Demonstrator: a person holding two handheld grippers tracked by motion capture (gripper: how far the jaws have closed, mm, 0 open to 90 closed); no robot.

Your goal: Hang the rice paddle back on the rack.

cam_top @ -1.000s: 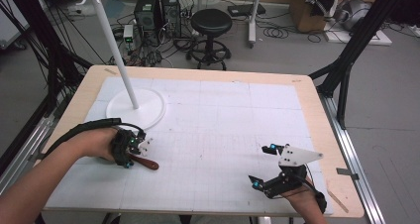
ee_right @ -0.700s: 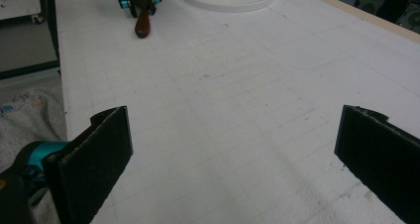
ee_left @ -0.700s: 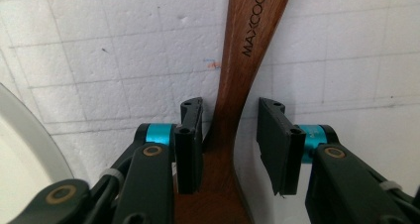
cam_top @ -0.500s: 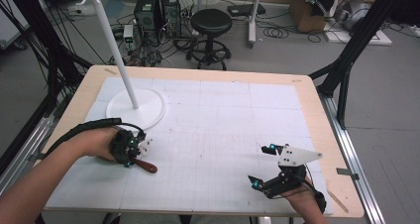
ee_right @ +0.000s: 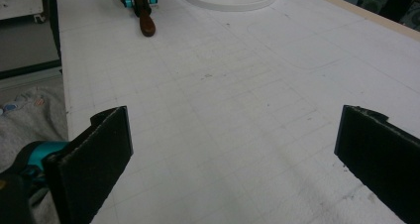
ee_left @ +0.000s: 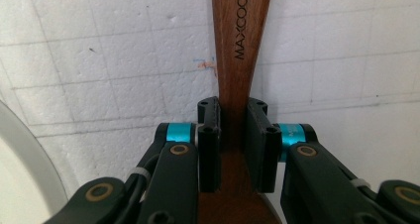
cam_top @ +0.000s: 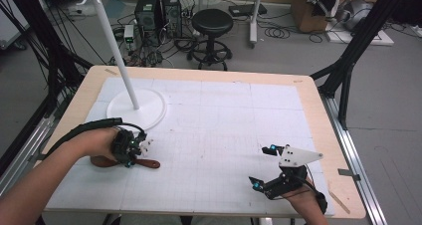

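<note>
Now on the white gridded table (cam_top: 224,115), near the white round-based hanger stand (cam_top: 137,108): left hand-held gripper (ee_left: 233,135), jaws just closed, clamps the brown wooden spoon (ee_left: 240,40) w/ handle running straight ahead; right hand-held gripper (ee_right: 233,149) gapes wide, empty, well apart.

The wooden spoon (ee_left: 241,45) is made of dark reddish-brown wood with a fine grain; its surface is smooth and has a soft satin shine, and a brand name is printed on it in black. The pads (ee_left: 209,144) of the left gripper (ee_left: 233,135) are seen as matt black plastic, with brass-coloured rivets and glossy turquoise metal sleeves behind them. The pads (ee_right: 106,149) of the right gripper (ee_right: 237,159) are covered with a rough, matt black rubber-like layer. The table (cam_top: 224,135) is covered by a white, slightly grainy foam-like sheet, and its border is of pale, matt wood. The stand base (cam_top: 149,118) is of smooth white plastic, a little glossy.
</note>
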